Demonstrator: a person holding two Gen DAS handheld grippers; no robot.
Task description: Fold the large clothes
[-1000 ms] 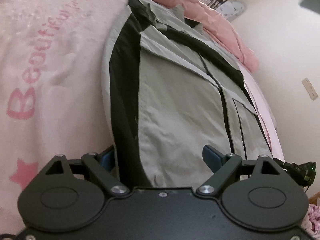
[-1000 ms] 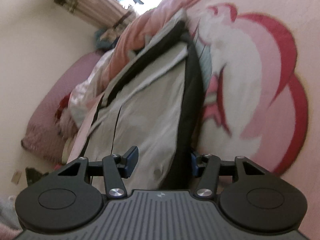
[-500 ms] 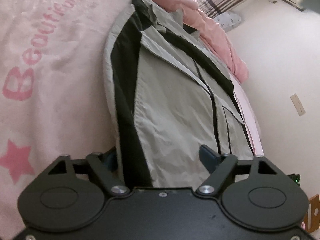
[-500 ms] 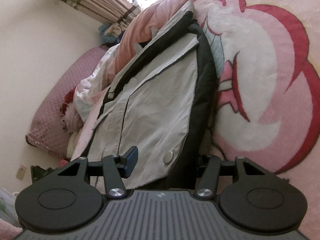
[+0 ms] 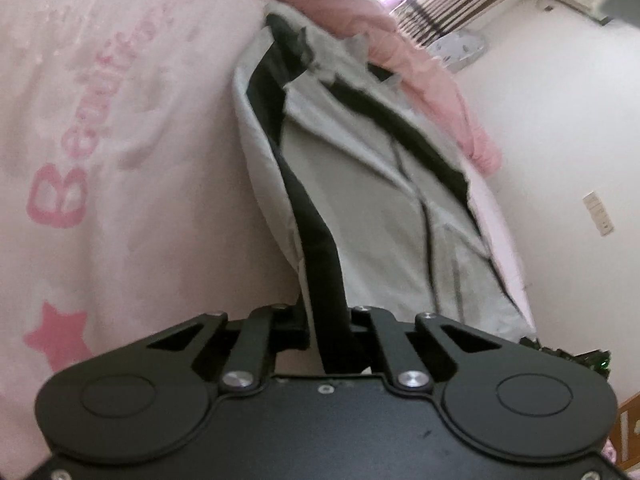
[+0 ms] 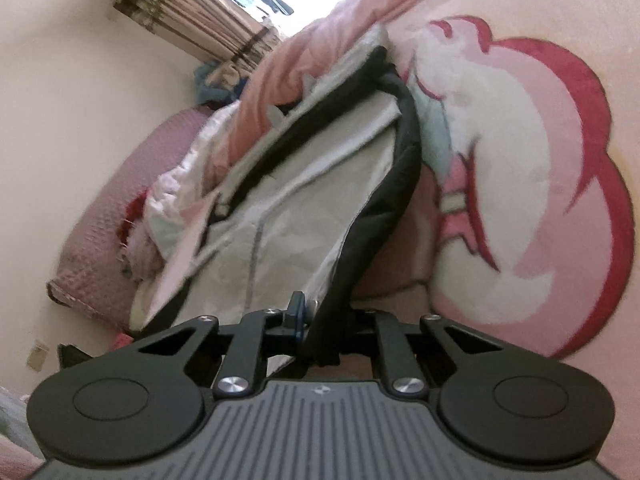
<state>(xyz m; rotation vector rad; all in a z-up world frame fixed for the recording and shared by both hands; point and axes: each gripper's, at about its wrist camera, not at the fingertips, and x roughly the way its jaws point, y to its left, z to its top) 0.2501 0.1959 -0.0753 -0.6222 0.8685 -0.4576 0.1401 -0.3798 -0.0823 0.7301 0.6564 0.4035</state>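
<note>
A grey jacket with black trim (image 5: 372, 216) lies flat on a pink blanket, stretching away from both cameras. My left gripper (image 5: 328, 320) is shut on the jacket's near edge, pinching a black strip and the grey fabric beside it, which rise taut from the bed. In the right wrist view the same jacket (image 6: 304, 216) runs up toward the window. My right gripper (image 6: 320, 316) is closing, with the jacket's black-edged near corner between its pads, and the cloth there is lifted. The pads are mostly hidden by the fabric.
The pink blanket (image 5: 120, 160) bears pink lettering and a star; in the right wrist view it shows a red and white cartoon print (image 6: 520, 160). A rolled pink quilt (image 5: 420, 60) lies beyond the jacket. A mauve cushion (image 6: 104, 216) and heaped laundry (image 6: 176, 200) sit by the wall.
Both grippers went from open, straddling the jacket's near edge, to closed on it. The gripped fabric is now pulled up off the blanket.
</note>
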